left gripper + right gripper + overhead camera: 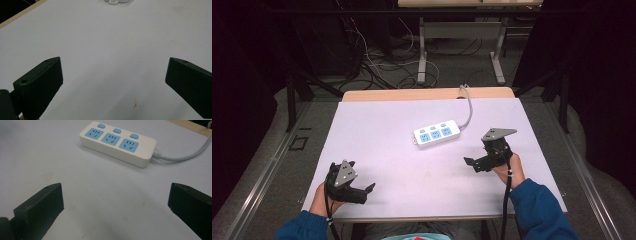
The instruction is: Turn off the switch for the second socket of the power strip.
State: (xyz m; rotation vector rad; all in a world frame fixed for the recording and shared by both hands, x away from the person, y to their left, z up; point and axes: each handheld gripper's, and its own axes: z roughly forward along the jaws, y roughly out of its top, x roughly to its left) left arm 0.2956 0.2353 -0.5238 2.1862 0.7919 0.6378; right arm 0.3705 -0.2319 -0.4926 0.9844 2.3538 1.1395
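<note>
Power strip lies flat near the middle of the desk, its grey cord running off the far edge. We hold the right gripper near it, fingers wide; left gripper well apart at the near-left corner, fingers wide, both empty

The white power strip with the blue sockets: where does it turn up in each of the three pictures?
High view: the power strip lies mid-table, slightly right of centre, its grey cable running to the far edge.
Left gripper view: just one end of it peeks in at the top edge, far beyond the open jaws.
Right gripper view: it sits whole at upper centre, beyond the open jaws.
Shared landmark: the pale table cover.
</note>
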